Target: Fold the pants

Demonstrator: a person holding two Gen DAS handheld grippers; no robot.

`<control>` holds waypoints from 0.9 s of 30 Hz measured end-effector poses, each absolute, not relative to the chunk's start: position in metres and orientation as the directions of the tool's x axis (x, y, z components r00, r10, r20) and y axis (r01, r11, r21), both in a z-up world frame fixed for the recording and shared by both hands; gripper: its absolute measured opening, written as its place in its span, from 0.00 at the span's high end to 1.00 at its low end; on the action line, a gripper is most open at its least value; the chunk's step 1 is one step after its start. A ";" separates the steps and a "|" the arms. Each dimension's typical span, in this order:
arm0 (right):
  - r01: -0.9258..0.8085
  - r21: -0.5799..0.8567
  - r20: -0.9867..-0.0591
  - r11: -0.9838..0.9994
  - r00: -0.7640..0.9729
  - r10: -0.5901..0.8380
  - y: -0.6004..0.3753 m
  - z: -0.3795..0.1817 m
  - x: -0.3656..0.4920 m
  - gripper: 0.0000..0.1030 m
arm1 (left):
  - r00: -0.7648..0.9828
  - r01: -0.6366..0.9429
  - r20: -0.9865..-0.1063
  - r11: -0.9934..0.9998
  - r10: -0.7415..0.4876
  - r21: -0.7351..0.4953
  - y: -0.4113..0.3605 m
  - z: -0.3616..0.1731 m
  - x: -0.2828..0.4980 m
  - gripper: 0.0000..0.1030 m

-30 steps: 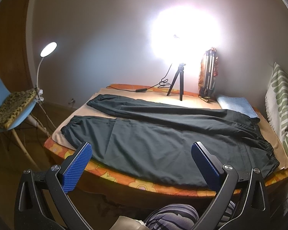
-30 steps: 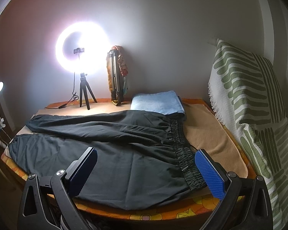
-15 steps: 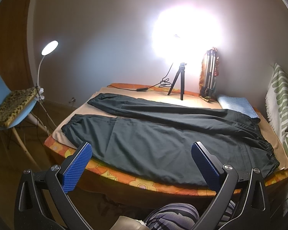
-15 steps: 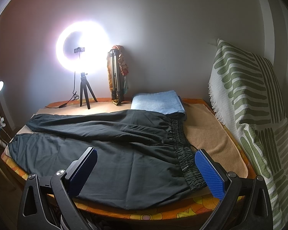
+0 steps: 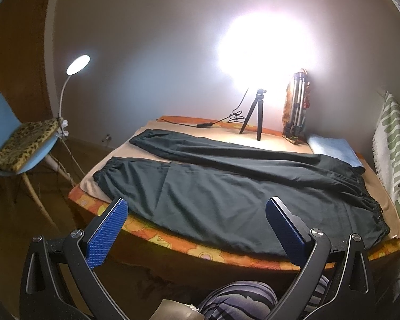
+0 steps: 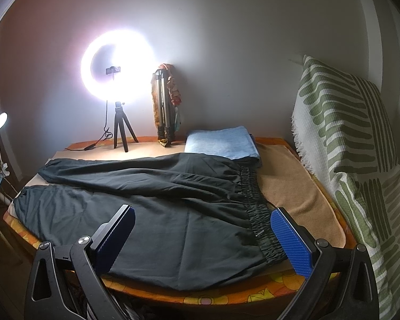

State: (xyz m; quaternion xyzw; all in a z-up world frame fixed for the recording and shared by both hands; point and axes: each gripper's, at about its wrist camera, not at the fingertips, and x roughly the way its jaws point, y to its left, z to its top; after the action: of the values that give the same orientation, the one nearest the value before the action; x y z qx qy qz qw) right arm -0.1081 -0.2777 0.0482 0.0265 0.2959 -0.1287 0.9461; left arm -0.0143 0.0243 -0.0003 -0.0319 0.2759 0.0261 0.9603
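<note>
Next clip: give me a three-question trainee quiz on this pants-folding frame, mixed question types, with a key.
1. True or false: the right gripper is shut on the waistband.
2. Multiple choice: the black pants lie A) folded in half, B) spread flat with both legs apart, C) bunched in a heap.
3. Fill in: the folded blue cloth sits by the pants' ____ end.

Key
1. False: both the right and the left gripper are open, short of the fabric, holding nothing.
2. B
3. waistband
</note>
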 end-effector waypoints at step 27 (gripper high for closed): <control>0.153 0.004 -0.531 0.988 0.838 -0.128 -0.288 0.047 -0.118 0.00 | 0.832 -0.187 -0.543 0.979 0.116 -0.077 0.085 -0.004 -0.020 0.00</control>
State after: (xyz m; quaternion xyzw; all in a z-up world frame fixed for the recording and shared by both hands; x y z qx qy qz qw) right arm -0.1176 -0.2882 0.0471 0.0232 0.2752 -0.0734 0.9583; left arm -0.0203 0.0846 -0.0042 -0.0634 0.2790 0.0793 0.9549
